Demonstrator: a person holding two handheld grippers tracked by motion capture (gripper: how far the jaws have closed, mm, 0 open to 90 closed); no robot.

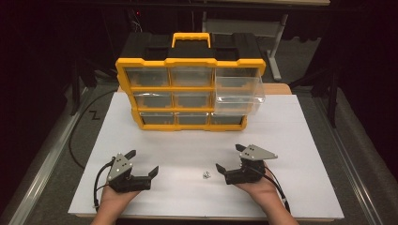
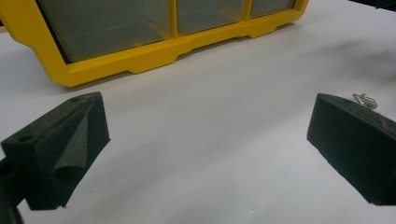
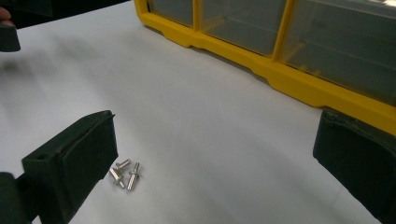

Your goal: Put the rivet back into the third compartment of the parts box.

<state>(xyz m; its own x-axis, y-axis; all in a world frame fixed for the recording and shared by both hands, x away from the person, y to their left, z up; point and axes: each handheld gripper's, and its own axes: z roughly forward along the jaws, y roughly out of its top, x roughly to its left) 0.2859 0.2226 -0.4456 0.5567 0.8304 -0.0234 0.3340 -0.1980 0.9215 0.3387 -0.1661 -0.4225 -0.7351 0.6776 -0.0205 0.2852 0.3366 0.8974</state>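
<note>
A small cluster of silver screws (image 1: 205, 174) lies on the white board (image 1: 291, 140), between my two grippers. My left gripper (image 1: 143, 161) rests open at the front left, held in a hand, with nothing between its jaws. My right gripper (image 1: 228, 157) stands open just right of the screws. In the left gripper view, the left gripper (image 2: 205, 135) is open over bare board, and the screws (image 2: 365, 100) peek out behind its right jaw. In the right gripper view, the right gripper (image 3: 215, 154) is open, with the screws (image 3: 125, 174) beside its left jaw.
A yellow and black organizer (image 1: 190, 89) with clear drawers stands at the back of the board. Its upper right drawer (image 1: 239, 93) is pulled out. The organizer's bottom row shows close ahead as the yellow frame (image 2: 140, 56) and the yellow frame (image 3: 280, 74). Dark floor surrounds the table.
</note>
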